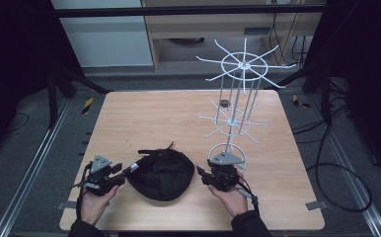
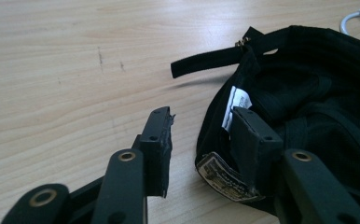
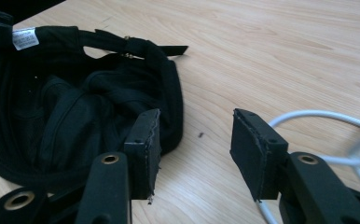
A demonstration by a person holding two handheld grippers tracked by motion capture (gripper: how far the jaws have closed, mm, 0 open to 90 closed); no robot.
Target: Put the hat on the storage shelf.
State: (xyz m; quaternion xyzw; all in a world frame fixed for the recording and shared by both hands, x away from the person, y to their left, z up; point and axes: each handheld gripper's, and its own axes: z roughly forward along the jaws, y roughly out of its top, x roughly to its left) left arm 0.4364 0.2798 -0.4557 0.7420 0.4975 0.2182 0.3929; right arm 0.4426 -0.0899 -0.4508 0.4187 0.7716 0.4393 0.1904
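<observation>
Cap (image 1: 163, 174), black, lies upside down near the table's (image 1: 144, 111) near edge, hollow holding only its labels. Left gripper (image 2: 201, 133) straddles the rim, jaws part-open. Right gripper (image 3: 194, 140) stands open beside it.

Cap (image 1: 165, 174): black matt cloth, white paper-like label. Table (image 1: 144, 118): pale wood grain, smooth, faint scuffs. Rack (image 1: 238, 106): white coated wire, slightly glossy. Gripper pads (image 3: 145, 140): black, rough-edged.
</observation>
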